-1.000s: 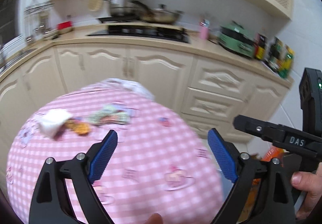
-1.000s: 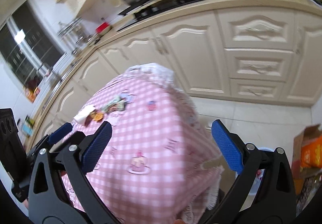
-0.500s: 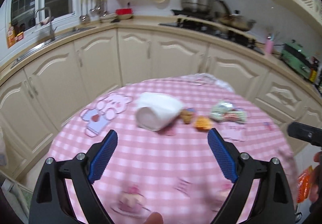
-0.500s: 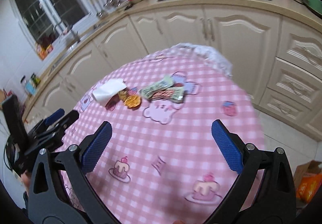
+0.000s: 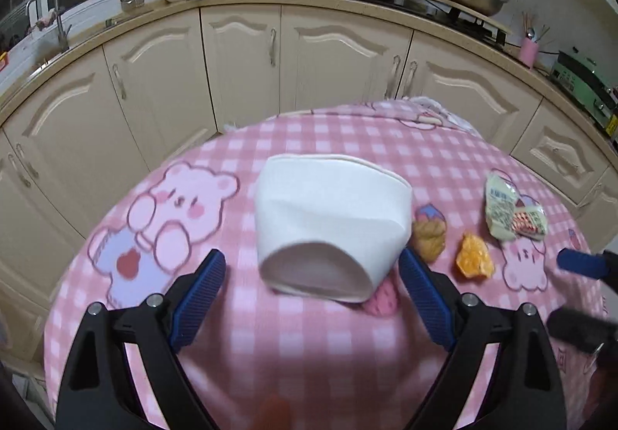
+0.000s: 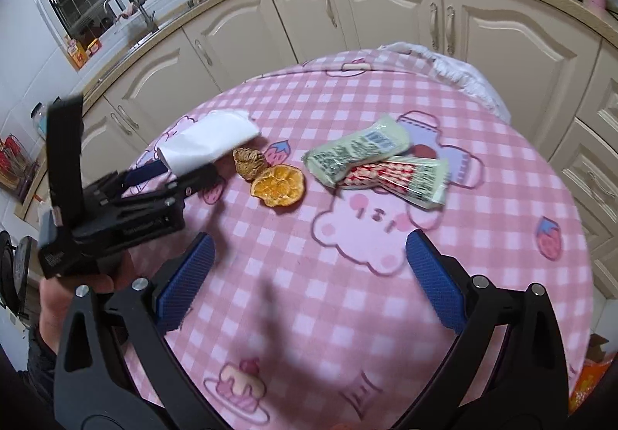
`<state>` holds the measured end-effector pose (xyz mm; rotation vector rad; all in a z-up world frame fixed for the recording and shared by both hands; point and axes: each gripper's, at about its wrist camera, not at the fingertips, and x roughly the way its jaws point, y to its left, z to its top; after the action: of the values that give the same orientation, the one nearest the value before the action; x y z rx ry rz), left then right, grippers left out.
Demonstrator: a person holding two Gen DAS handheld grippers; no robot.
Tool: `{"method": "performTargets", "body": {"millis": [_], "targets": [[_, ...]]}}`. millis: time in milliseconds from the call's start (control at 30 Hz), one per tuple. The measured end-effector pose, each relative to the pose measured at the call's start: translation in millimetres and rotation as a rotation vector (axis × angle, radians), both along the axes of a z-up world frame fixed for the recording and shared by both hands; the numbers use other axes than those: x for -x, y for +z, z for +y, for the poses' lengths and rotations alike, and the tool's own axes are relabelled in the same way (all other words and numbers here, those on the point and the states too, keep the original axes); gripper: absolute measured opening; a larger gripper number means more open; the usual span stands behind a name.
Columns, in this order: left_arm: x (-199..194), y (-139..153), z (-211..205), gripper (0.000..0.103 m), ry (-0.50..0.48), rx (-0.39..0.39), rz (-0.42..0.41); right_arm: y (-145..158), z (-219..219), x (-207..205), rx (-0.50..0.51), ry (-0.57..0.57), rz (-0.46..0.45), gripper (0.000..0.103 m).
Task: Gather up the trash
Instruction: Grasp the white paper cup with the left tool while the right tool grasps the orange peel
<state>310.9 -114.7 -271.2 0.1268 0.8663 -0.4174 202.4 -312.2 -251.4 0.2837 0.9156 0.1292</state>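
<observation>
Blocking part of the white paper bag (image 6: 210, 144), left gripper (image 5: 311, 289) gapes wide, holding nothing; bag's inside looks empty; right gripper (image 6: 309, 279) wide open too, empty.

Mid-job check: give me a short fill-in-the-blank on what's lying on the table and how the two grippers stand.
1. The white paper cup lies on its ____ on the pink checked tablecloth.
2. The dried orange slice lies between the brown shell-like scrap and the two snack ____.
3. The left gripper has its fingers ____, either side of the cup.
4. The right gripper holds ____.

Missing words: side; wrappers; open; nothing
</observation>
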Motion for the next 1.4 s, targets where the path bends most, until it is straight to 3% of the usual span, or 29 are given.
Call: {"method": "performTargets", "body": {"millis": [200, 267, 300, 367, 533, 733, 1000, 1033, 1067, 1100, 1233, 1300, 1367, 1400], "targets": [[-16.7, -4.6, 4.0, 0.088, -0.009, 0.082, 0.06, -12.1, 22.4, -26.5, 0.018, 0.027, -0.004, 0.097], [-16.9, -4.9, 5.4, 0.075, -0.009, 0.092, 0.057, -15.1, 30.3, -32.8, 0.03, 0.028, -0.017, 0.095], [-18.2, -5.0, 5.4, 0.075, -0.009, 0.093, 0.055, -15.8, 33.5, -34.8, 0.045, 0.023, -0.026, 0.093], [-17.7, -5.2, 7.3, 0.074, -0.007, 0.105, 0.055, -16.0, 37.6, -37.8, 0.073, 0.013, -0.038, 0.085], [-13.3, -3.9, 13.7, 0.073, 0.006, 0.114, 0.046, -16.1, 42.6, -39.9, 0.127, 0.014, -0.053, 0.04], [-3.2, 0.3, 31.8, 0.073, 0.039, 0.123, 0.036, -16.3, 40.0, -30.0, 0.075, 0.037, -0.056, 0.04], [42.3, 15.2, 64.1, 0.071, 0.073, 0.176, 0.004, -1.8, 36.3, 12.3, 0.006, 0.043, -0.089, 0.04], [50.0, 17.9, 66.4, 0.063, 0.069, 0.186, 0.004, 1.2, 34.6, 17.7, 0.001, 0.041, -0.095, 0.04], [55.5, 19.5, 66.6, 0.044, 0.062, 0.19, 0.005, 5.2, 32.4, 24.4, -0.004, 0.039, -0.103, 0.04], [61.4, 20.1, 67.0, 0.042, 0.06, 0.187, 0.008, 9.1, 30.1, 31.3, -0.007, 0.037, -0.11, 0.04], [72.9, 7.2, 64.5, 0.045, 0.073, 0.146, 0.051, 16.0, 25.7, 50.3, -0.004, 0.037, -0.115, 0.04], [78.2, 5.1, 64.8, 0.061, 0.078, 0.142, 0.051, 17.3, 25.5, 58.0, -0.002, 0.044, -0.116, 0.04], [82.6, 8.4, 70.0, 0.085, 0.092, 0.168, 0.03, 17.6, 25.2, 63.4, -0.005, 0.048, -0.115, 0.04], [83.1, 9.6, 72.7, 0.087, 0.101, 0.182, 0.031, 17.6, 25.5, 65.3, -0.006, 0.048, -0.114, 0.04]]}}
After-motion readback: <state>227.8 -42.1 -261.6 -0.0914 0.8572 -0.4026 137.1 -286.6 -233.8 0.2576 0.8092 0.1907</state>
